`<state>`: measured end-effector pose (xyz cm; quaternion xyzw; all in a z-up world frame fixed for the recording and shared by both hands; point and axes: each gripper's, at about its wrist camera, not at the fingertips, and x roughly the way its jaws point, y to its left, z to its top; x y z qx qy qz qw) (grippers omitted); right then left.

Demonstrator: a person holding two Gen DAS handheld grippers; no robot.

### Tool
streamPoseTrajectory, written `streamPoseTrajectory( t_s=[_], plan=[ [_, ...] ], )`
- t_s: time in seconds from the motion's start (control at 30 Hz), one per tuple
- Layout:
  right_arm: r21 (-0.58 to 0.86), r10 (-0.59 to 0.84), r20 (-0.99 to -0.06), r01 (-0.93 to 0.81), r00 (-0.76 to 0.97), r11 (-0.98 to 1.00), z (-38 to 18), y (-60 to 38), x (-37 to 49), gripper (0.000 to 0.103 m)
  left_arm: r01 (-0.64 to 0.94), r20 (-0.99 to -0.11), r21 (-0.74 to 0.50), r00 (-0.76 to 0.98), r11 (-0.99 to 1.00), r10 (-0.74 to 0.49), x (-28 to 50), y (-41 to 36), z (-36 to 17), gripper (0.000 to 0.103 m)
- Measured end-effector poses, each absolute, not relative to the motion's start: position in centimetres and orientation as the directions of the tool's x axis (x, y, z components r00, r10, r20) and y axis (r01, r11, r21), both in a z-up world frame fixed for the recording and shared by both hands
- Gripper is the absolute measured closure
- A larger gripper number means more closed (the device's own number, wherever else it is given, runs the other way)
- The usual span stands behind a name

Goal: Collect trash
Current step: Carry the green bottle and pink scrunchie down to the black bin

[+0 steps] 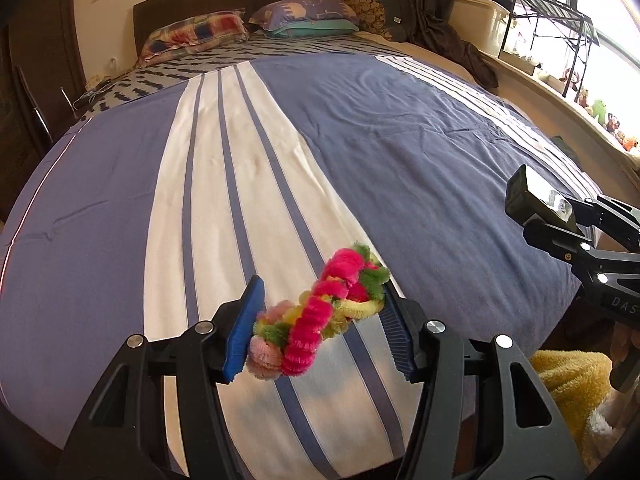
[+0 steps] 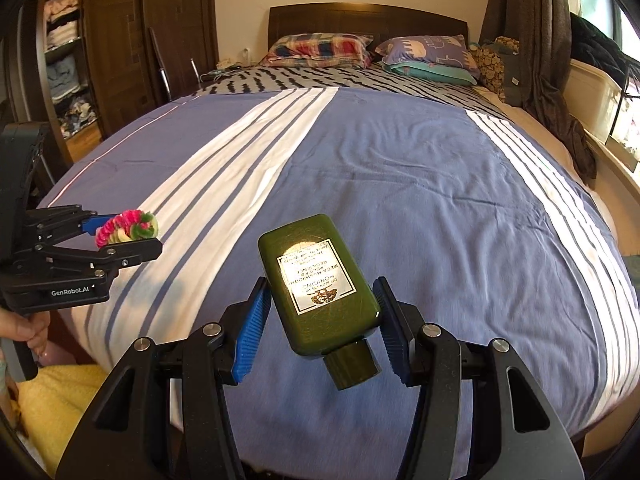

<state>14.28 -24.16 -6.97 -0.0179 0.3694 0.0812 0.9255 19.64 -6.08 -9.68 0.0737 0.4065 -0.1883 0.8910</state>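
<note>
Above the bed [image 1: 360, 128]: left gripper [image 1: 320, 328] is clenching a fuzzy garland [image 1: 316, 320]; right gripper [image 2: 320, 320] is clenching a green bottle [image 2: 320, 280].

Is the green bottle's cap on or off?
On: the green bottle in the right gripper has its dark cap fitted.

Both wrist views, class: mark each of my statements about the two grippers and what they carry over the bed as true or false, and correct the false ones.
1. The left gripper holds a bundle of pink, yellow and green pipe cleaners. True.
2. The right gripper is empty. False: it is shut on a dark green bottle.
3. The bottle's cap points toward the camera. True.
4. The bottle lies flat on the bedspread. False: it is held above it.
5. The bedspread is plain red. False: it is blue with white stripes.
</note>
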Motion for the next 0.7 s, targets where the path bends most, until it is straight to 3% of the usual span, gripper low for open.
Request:
streamPoseTrajectory(
  t_s=[0.7],
  plan=[
    [0.026,0.13,-0.66,-0.15,0.74,0.988,-7.2,-23.4,1.2,0.049,0.403,-0.742,-0.082,0.586,0.912,-0.326,5.6,-4.5,-11.2,0.048]
  ],
)
